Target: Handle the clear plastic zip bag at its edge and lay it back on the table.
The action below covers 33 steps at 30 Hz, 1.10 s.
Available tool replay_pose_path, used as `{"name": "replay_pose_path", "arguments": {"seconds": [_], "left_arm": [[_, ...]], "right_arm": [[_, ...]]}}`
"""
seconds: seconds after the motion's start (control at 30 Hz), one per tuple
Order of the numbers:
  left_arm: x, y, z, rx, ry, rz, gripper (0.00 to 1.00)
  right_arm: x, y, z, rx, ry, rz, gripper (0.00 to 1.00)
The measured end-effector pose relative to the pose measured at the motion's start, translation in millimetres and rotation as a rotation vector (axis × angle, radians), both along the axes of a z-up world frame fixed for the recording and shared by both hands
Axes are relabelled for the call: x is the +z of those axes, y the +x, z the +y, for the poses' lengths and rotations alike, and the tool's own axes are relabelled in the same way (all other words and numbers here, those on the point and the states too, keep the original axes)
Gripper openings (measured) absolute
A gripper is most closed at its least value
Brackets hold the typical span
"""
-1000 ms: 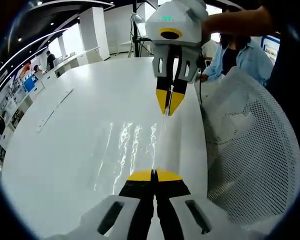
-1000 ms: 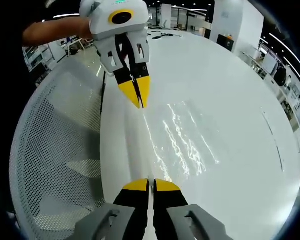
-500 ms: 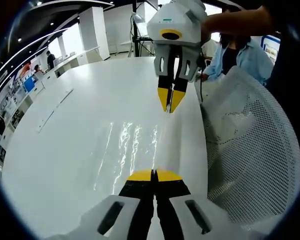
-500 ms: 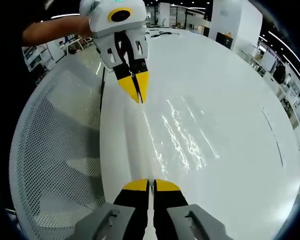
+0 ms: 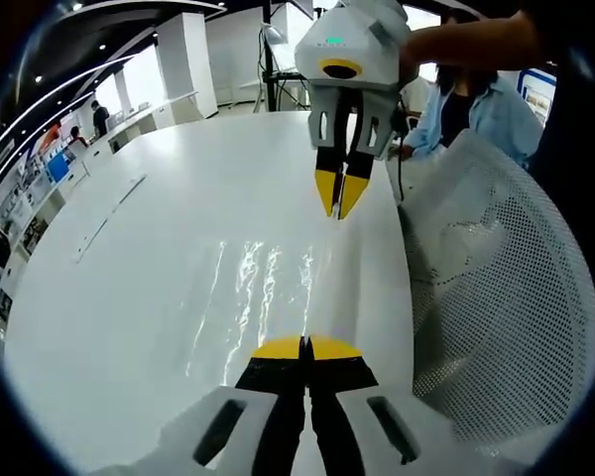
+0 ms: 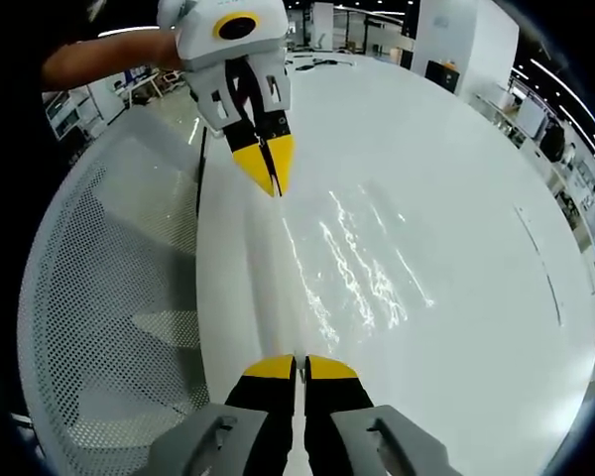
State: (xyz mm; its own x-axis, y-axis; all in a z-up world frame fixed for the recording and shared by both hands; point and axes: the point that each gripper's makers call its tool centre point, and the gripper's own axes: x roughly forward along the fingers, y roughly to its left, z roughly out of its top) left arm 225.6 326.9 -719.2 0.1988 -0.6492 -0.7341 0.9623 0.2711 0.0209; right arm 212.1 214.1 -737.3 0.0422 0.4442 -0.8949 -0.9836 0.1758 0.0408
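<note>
The clear plastic zip bag (image 5: 266, 288) is stretched taut over the white table (image 5: 129, 297), showing mostly as bright glints. My left gripper (image 5: 305, 345) is shut on one end of its edge. Opposite, my right gripper (image 5: 338, 210) points down at the far end of the same edge, jaws shut on it. In the right gripper view the bag (image 6: 362, 273) runs from my right gripper (image 6: 299, 363) to the left gripper (image 6: 272, 188), which a hand holds from above.
A white mesh chair (image 5: 496, 297) stands against the table edge, also seen as the chair (image 6: 109, 297) in the right gripper view. A person in a light blue shirt (image 5: 481, 109) sits behind it. A thin flat strip (image 5: 109, 218) lies far across the table.
The two grippers have drawn slightly further apart, each looking a little farther off in the other's view. Both stay shut on the bag's edge.
</note>
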Motion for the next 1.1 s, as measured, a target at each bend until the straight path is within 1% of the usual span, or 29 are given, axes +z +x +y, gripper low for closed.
{"name": "replay_pose_path", "arguments": {"seconds": [0.13, 0.27, 0.33, 0.4, 0.5, 0.6, 0.73, 0.83, 0.9, 1.1], "left_arm": [[1.1, -2.6, -0.9, -0.015, 0.001, -0.015, 0.00], [1.4, 1.0, -1.0, -0.005, -0.002, -0.028, 0.00], [0.9, -0.4, -1.0, -0.027, -0.001, -0.034, 0.00], [2.7, -3.2, -2.5, -0.047, 0.002, -0.053, 0.00], [2.7, -5.8, -3.0, -0.072, 0.009, -0.065, 0.00], [3.2, -6.0, -3.3, -0.069, 0.008, -0.063, 0.00], [4.9, -7.5, -7.3, -0.076, 0.001, -0.066, 0.00], [5.5, -8.6, -9.9, -0.088, 0.002, -0.074, 0.00], [5.7, -8.7, -10.7, -0.094, 0.002, -0.078, 0.00], [6.3, -10.1, -11.5, -0.121, 0.004, -0.101, 0.00]], "right_arm": [[0.5, -1.1, 0.0, -0.004, 0.001, 0.001, 0.00], [-0.3, 0.6, -0.9, -0.010, -0.002, -0.011, 0.00], [-0.8, 1.0, -1.2, -0.013, -0.003, -0.013, 0.00], [-1.8, -0.3, -1.3, -0.011, -0.003, -0.011, 0.00], [-2.0, -1.5, -0.6, 0.007, -0.002, -0.018, 0.00], [-1.1, -2.2, 0.4, 0.014, 0.012, -0.020, 0.00], [5.3, -1.3, 7.7, 0.009, 0.051, -0.018, 0.03], [5.8, 0.4, 11.2, 0.014, 0.066, -0.024, 0.03], [9.4, 1.5, 13.4, 0.014, 0.077, -0.025, 0.04], [26.5, 0.9, 22.5, 0.022, 0.123, -0.022, 0.05]]}}
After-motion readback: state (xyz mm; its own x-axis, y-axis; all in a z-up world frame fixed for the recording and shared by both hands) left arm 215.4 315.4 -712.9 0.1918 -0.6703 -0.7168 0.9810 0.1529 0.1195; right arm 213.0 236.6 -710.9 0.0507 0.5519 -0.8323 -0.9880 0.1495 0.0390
